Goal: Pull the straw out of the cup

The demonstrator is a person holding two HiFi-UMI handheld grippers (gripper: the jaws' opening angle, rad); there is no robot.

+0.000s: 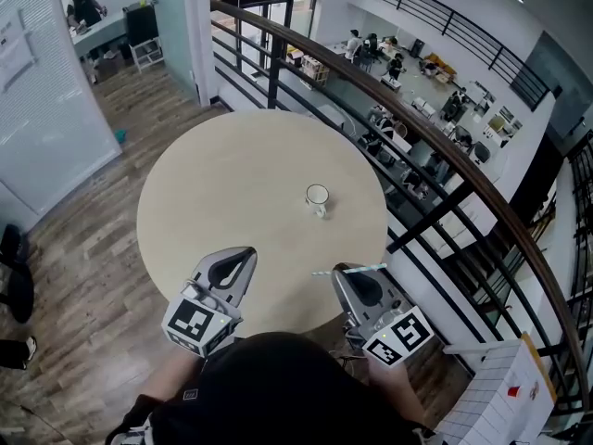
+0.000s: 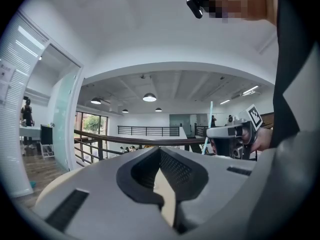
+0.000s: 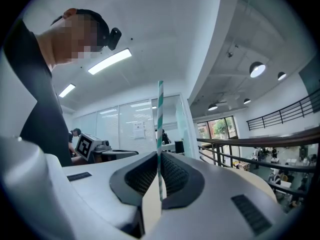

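- At the near edge of the round table (image 1: 232, 174): right gripper (image 1: 345, 269) pinched tight on the striped straw (image 1: 371, 267), held level and well clear of the cup (image 1: 318, 197), seemingly pulled free.
- Alongside: left gripper (image 1: 248, 251) closed, empty, likely not needed.
- Farther out: cup upright on the tabletop, strawless.

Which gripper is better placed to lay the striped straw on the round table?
Right: the right gripper is shut on the green-and-white striped straw; the left gripper holds nothing.
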